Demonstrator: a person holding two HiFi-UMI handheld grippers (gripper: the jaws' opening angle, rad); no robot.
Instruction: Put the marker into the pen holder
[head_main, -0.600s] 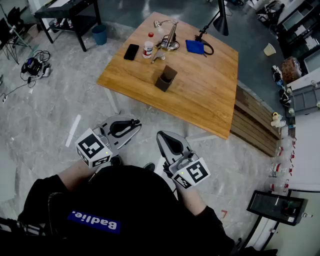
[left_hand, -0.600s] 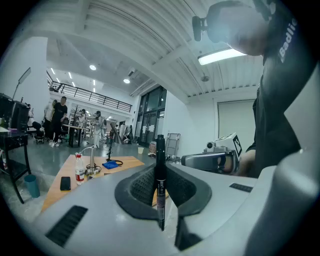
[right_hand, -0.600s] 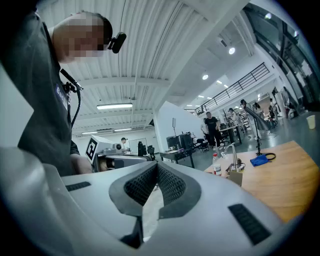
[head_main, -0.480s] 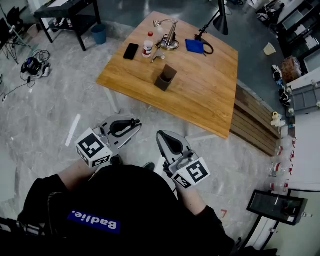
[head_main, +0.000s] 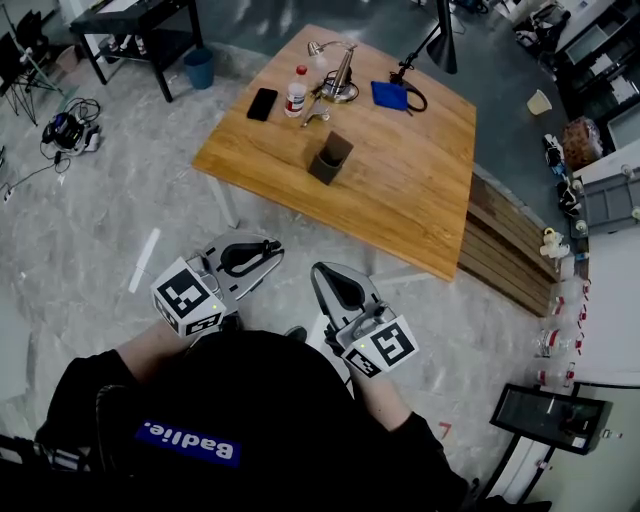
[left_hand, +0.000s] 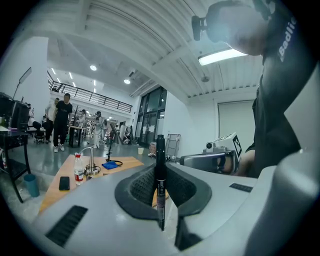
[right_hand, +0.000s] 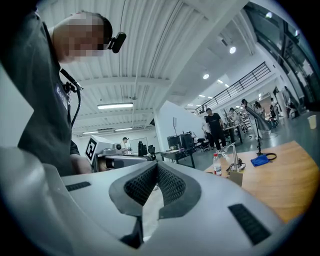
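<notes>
Left gripper (left_hand: 159, 167) clamped on the marker (left_hand: 160, 200), which stands upright, presumably for a straight drop-in. Right gripper (right_hand: 156, 167) closed on nothing, idle. Both are well short of the pen holder (head_main: 331, 157), which stands mid-counter (head_main: 420, 200).

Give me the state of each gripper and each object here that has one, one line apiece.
left gripper: shut on the marker
marker: clamped upright between the left jaws
right gripper: shut, nothing between its jaws
pen holder: standing upright, nothing sticking out of it
bottle: upright, red cap on
phone: lying flat, screen dark
</notes>
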